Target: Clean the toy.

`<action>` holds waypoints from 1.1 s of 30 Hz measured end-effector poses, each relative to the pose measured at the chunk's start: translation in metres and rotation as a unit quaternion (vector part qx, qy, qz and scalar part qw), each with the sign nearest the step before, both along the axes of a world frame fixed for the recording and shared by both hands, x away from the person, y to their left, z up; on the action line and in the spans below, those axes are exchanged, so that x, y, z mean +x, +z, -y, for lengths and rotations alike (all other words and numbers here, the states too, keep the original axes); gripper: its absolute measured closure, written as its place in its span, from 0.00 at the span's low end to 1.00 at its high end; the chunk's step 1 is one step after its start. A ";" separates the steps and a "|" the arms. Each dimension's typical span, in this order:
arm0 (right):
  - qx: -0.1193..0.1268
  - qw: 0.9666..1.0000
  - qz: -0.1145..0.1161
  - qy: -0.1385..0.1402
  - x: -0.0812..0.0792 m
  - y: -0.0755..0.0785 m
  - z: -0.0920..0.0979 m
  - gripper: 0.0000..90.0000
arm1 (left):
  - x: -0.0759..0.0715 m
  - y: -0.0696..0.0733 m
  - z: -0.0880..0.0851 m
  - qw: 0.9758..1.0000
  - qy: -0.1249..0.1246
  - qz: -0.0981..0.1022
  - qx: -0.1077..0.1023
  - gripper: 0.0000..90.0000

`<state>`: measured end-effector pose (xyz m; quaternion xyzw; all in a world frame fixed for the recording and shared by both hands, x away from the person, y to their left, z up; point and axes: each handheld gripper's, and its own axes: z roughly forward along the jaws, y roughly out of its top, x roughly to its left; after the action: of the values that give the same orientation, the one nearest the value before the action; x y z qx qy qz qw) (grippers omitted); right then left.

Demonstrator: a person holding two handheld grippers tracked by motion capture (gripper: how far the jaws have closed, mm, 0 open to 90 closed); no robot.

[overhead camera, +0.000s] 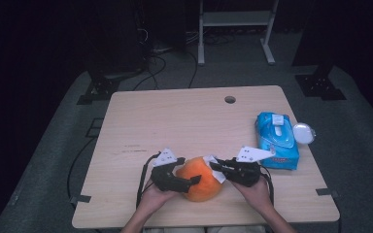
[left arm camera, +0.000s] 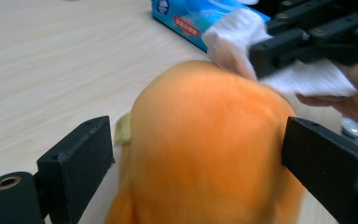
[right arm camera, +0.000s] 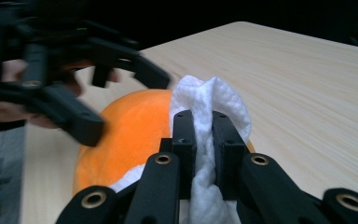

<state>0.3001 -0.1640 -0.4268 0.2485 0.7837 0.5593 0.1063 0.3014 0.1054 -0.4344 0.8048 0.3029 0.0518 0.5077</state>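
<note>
Presently, item one: orange plush toy (overhead camera: 201, 178), soft and rounded, lying on the table (overhead camera: 175, 121) at the person's edge, between the two hand-held tools and touching or nearly touching both; item two: left gripper (overhead camera: 187, 180), lying level and pointing across toward the toy from its left side; in the left gripper view its two black jaws stand spread wide on either flank of the orange body, a gap showing at the near jaw, so the pads do not appear to press it; the toy sits directly ahead of this tool and well inside its span; item three: right gripper (overhead camera: 217, 170), coming in from the toy's opposite side, jaws pressed together on a folded white wipe (right arm camera: 205, 140), which bulges above and below the fingertips; the wipe lies against the upper right shoulder of the toy, directly in front of the right tool; item four: blue wipe packet (overhead camera: 277, 141), behind and to the outer side of the right gripper, well apart from the toy, with a small round white lid (overhead camera: 304, 132) just beside it; governing relation, by judgement: the toy's broad side faces the right tool, its bulk running roughly toward the person, so any wiping stroke would run across the top while the left jaws, nearer the toy's lower half, must close to steady it.
</note>
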 end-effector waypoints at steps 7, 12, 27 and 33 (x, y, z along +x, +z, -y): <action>0.011 0.998 -0.036 -0.048 0.008 -0.013 0.021 0.90 | -0.009 -0.001 0.003 0.999 -0.007 0.035 0.029 0.37; 0.021 0.998 -0.036 -0.050 0.004 -0.007 0.016 0.90 | -0.012 0.000 0.006 0.998 -0.006 0.045 0.035 0.39; 0.024 0.999 -0.018 -0.026 0.001 0.000 0.007 0.90 | -0.010 0.011 0.019 0.996 0.023 0.073 0.051 0.44; 0.038 0.998 -0.005 -0.048 0.005 0.008 0.014 0.90 | -0.023 0.008 0.031 0.983 0.024 0.151 0.097 0.41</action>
<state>0.3046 -0.1780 -0.4186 0.2922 0.7498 0.5815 0.1196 0.2783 0.0748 -0.4266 0.8254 0.2358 0.2143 0.4660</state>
